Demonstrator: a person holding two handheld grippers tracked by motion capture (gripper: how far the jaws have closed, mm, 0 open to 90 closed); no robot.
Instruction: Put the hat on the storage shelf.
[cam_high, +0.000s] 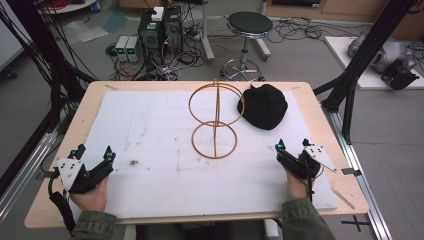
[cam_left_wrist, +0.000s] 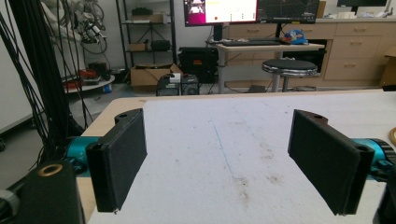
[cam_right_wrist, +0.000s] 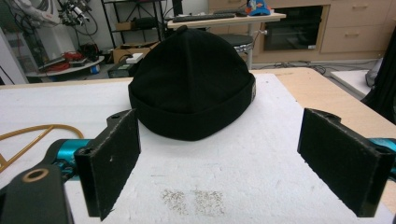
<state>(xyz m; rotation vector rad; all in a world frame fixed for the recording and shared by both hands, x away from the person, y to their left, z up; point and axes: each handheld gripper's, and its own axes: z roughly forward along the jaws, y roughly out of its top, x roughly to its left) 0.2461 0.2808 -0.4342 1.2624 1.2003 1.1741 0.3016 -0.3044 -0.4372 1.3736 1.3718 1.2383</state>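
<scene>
Both the left gripper (cam_high: 93, 152) and right gripper (cam_high: 291, 145) gape wide over the gritty white foam sheet (cam_high: 150, 145), near a soft black beanie (cam_high: 263, 105).

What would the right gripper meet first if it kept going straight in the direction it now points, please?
Most likely the black hat: in the right gripper view it sits straight ahead on the white foam sheet, framed by the open right gripper, with bare sheet in between. How far off it lies is hard to judge.
</scene>
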